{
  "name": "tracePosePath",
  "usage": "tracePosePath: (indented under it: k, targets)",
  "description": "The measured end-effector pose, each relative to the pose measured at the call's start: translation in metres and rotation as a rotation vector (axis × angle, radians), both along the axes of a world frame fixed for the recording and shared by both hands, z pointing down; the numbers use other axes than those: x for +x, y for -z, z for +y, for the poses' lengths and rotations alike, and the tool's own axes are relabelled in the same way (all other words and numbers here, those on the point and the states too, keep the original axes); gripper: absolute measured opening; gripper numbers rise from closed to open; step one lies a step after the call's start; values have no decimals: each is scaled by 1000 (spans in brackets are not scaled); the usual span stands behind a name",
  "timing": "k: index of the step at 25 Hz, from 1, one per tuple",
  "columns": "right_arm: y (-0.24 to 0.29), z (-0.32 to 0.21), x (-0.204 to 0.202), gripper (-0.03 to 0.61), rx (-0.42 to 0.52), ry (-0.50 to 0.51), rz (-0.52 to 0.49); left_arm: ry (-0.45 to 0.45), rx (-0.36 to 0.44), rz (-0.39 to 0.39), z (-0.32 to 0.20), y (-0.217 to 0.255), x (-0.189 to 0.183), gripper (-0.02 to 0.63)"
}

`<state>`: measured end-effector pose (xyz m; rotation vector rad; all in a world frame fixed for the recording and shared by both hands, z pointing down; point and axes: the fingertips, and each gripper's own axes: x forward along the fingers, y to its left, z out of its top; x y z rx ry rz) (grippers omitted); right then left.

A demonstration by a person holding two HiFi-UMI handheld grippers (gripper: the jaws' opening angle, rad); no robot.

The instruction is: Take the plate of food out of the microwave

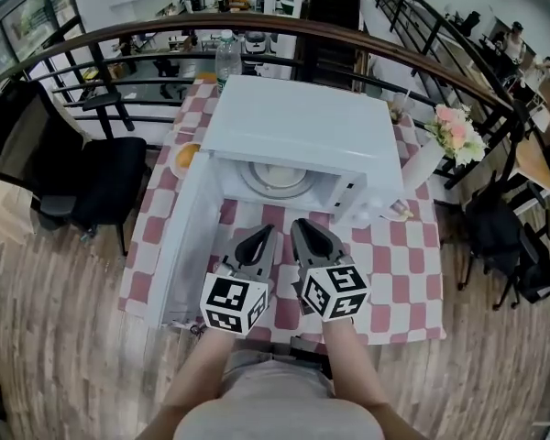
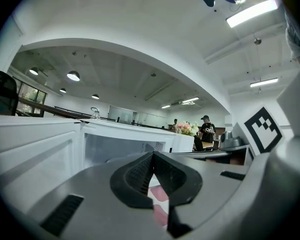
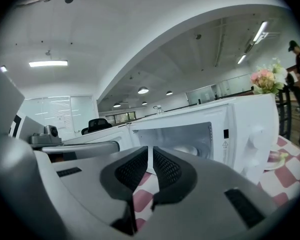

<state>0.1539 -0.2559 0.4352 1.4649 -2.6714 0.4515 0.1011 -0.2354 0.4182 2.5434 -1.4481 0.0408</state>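
Both tongs are pressed together and empty: the left gripper (image 1: 262, 235) and the right gripper (image 1: 304, 227) sit side by side over the checked tablecloth (image 1: 403, 264), just in front of the open microwave (image 1: 298, 117). The plate (image 1: 277, 180) rests inside the cavity straight ahead of them, centred between the two, with neither clearly nearer. By my judgement, both must spread before reaching in for its rim from either side.
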Motion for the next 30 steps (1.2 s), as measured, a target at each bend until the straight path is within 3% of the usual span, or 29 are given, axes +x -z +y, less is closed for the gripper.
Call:
tracePosePath:
  k: [1, 3, 6, 9, 13, 17, 18, 21, 26, 30]
  targets:
    - [-1, -2, -1, 38, -3, 2, -11, -3, 0, -2, -2, -1, 0, 2]
    - [-3, -6, -2, 138, -7, 2, -36, -3, -2, 2, -10, -1, -1, 2]
    - [-4, -10, 1, 205, -5, -25, -80, -11, -8, 7, -19, -1, -4, 2]
    - [-8, -16, 7, 316, -19, -68, -149, -24, -16, 10, -20, -2, -8, 2]
    - [-11, -18, -2, 314, -38, -24, -184, -34, -35, 17, -19, -8, -16, 2]
    - [-11, -24, -1, 153, -23, -52, -168, -51, -36, 20, -19, -9, -20, 2]
    - [-12, -26, 0, 146, -27, -69, -178, -55, -34, 21, -19, -8, -21, 2]
    - [-21, -35, 0, 150, -86, -103, -264, -68, -28, 29, -20, -6, -21, 2]
    - [-53, -50, -6, 272, -261, -173, -405, -93, -25, 33, -17, -7, -19, 2]
    - [-79, -66, -7, 293, -379, -257, -514, -99, -21, 38, -18, -8, -20, 2]
